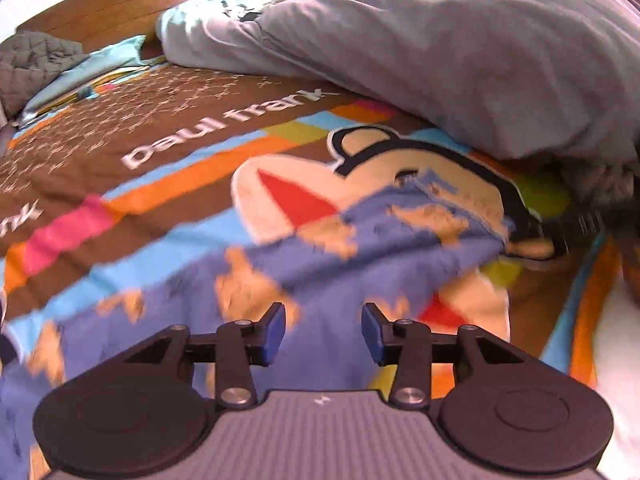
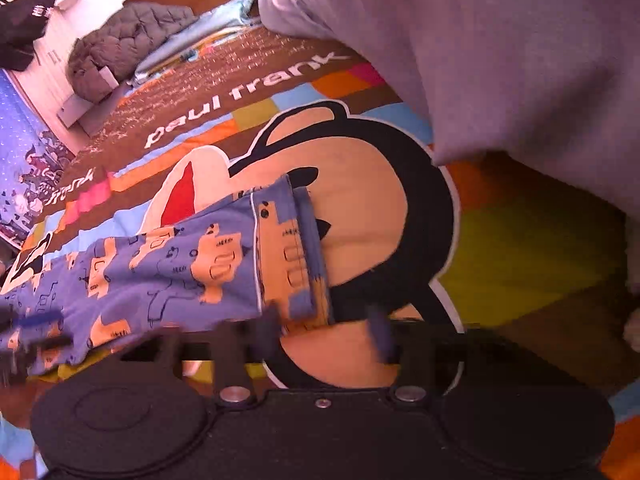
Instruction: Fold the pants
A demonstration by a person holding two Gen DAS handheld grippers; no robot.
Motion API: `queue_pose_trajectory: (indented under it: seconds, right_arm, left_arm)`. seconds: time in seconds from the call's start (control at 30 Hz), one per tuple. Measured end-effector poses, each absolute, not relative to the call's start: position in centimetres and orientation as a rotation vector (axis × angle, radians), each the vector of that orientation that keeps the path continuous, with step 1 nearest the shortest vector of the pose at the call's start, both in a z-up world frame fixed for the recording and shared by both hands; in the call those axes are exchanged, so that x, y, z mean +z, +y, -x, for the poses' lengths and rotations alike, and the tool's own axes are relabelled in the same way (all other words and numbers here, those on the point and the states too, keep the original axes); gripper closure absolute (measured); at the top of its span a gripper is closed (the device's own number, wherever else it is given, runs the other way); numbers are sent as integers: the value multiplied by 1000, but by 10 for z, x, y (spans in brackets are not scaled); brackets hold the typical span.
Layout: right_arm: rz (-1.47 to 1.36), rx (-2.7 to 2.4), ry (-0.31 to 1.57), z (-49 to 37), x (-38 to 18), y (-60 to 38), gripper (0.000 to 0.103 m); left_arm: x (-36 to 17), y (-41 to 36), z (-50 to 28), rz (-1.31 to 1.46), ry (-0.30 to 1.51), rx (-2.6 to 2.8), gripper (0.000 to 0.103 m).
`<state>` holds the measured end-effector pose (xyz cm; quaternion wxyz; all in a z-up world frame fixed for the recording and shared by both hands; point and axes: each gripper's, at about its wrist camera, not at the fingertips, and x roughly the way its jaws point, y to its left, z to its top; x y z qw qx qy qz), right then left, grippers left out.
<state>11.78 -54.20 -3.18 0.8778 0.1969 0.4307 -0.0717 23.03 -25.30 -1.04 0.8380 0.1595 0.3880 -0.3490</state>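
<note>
Across the bed, the cartoon-monkey bedspread (image 2: 360, 208) with its "paul frank" lettering fills both views, and a grey duvet (image 1: 460, 52) is heaped along its far right side. A quilted grey jacket (image 2: 124, 36) is bunched near the wooden headboard (image 1: 120, 8), well clear of the work.

The blue patterned pants (image 2: 168, 264) lie stretched over the monkey print, running from the lower left of the right wrist view to a cuffed hem that rests on the monkey's tan face. In the left wrist view the same fabric (image 1: 360, 240) is blurred but spreads right under the camera.

Your left gripper (image 1: 324, 336) hangs just above the cloth with its blue fingers (image 1: 274, 334) standing apart, nothing pinched between them. Your right gripper (image 2: 326, 332) is smeared by motion near the hem corner; its fingers also look parted and empty, with the edge of the cuff just beside the left one.

The pants appear laid out flat and released, so the step in hand looks like resetting for the next fold. Before you grip again, let both hands settle so the blur clears and you can see the edges. Take matching points at each end of the same edge, pinching only the layers you mean to carry. Lift low and together, keeping the fabric taut between your hands so the leg does not sag or twist. Steer clear of the duvet as you bring the fold over.
</note>
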Motion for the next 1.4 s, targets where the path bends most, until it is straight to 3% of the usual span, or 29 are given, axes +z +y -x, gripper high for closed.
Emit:
queue_pose_trajectory:
  seconds: [0.37,0.6,0.63,0.67,0.87,0.93,1.0,1.03,1.07,1.13,1.3,1.33,1.37,1.4]
  right_arm:
    - [-527,-103,825,-115,-44,-552,39]
    - [-630,-102,786,-112,-48,-563,38]
    - [-618,-101,788,-113,-48,-561,37]
    - [-604,-99,790,-113,-47,-559,35]
    - [-602,-88,781,-112,-47,-558,34]
    - [-601,-85,780,-111,-46,-559,34]
    - [-593,-87,785,-112,-46,-558,34]
    - [-589,-88,788,-113,-46,-558,34]
    - [-586,-90,792,-113,-46,-557,34]
    - [-585,-93,796,-114,-46,-557,34]
    - [-597,-88,795,-115,-46,-558,40]
    - [-613,-70,794,-115,-47,-559,47]
    - [-635,-53,796,-116,-48,-560,59]
    - [-654,-41,805,-118,-50,-560,62]
  left_arm:
    - [-34,-399,-338,-394,992,-914,56]
    - [-57,-427,-356,-237,1184,-1040,56]
    - [-58,-428,-356,-224,1189,-1044,75]
    - [-58,-431,-354,-233,1187,-1047,84]
    - [-34,-443,-333,-341,1055,-1125,87]
    - [-38,-451,-329,-411,1032,-1107,84]
    - [-51,-460,-328,-519,1040,-1052,74]
    - [-56,-463,-329,-540,1056,-1039,60]
    - [-58,-464,-330,-537,1074,-1016,40]
    - [-58,-464,-334,-512,1105,-991,26]
    - [-59,-466,-342,-544,1186,-989,27]
    - [-60,-466,-344,-532,1201,-986,31]
    - [-61,-466,-345,-512,1214,-988,42]
    - [-61,-467,-346,-489,1229,-997,50]
